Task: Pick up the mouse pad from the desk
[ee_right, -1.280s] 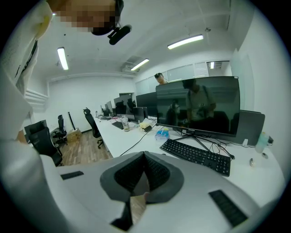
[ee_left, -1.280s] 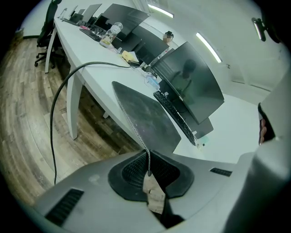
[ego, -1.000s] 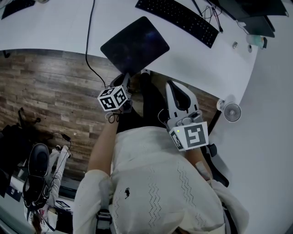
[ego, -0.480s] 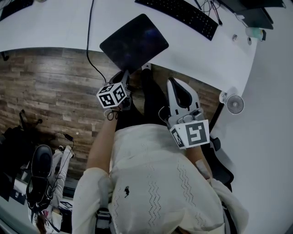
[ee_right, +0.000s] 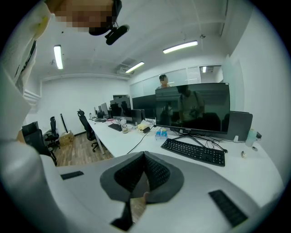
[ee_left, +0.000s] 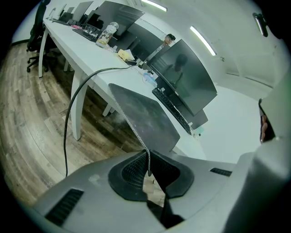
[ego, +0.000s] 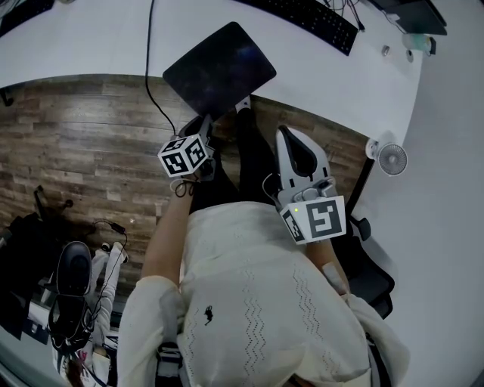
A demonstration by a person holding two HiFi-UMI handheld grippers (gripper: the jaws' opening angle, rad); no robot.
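The dark mouse pad (ego: 219,68) lies slanted over the white desk's (ego: 76,45) front edge, its near corner jutting out above the wooden floor. My left gripper (ego: 207,123) is shut on that near corner. In the left gripper view the mouse pad (ee_left: 145,118) runs away from the jaws, edge-on, with its corner pinched between the left gripper's (ee_left: 148,169) dark pads. My right gripper (ego: 291,136) hangs below the desk's edge, to the right of the pad, shut with nothing in it. The right gripper (ee_right: 144,158) points toward the desk, its pads pressed together.
A black keyboard (ego: 302,19) lies behind the pad, and a black cable (ego: 148,75) drops off the desk to the pad's left. A small fan (ego: 392,159) stands at the right. A monitor (ee_right: 193,109) rises behind the keyboard (ee_right: 193,151). An office chair (ego: 72,276) stands low left.
The pad's corner stays in the left gripper, and the pad has come slightly farther out over the desk's edge. The right gripper has barely moved.
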